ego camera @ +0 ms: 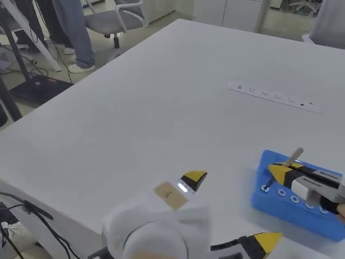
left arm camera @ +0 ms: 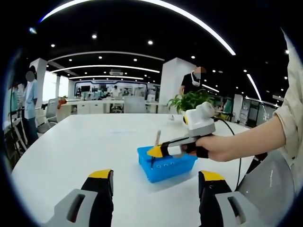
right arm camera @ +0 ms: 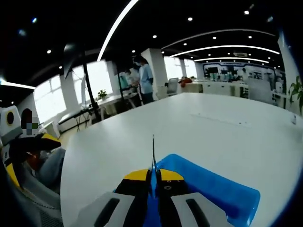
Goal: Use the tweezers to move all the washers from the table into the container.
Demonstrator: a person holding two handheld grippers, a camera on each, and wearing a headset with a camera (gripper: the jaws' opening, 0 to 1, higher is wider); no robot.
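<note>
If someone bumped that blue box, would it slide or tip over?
Probably slide, not tip: the blue box looks low and wide, flat on the smooth table. It seems light plastic, so the right gripper pressing its tweezers in might shift it.

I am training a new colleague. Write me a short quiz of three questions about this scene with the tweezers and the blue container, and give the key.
1. Choose one: what does the right gripper hold?
A) a screwdriver
B) the tweezers
C) nothing
2. True or false: the left gripper has its jaws wide apart and holds nothing.
3. Fill in: the tips of the tweezers point down over the blue ____.

Key
1. B
2. True
3. container
</note>
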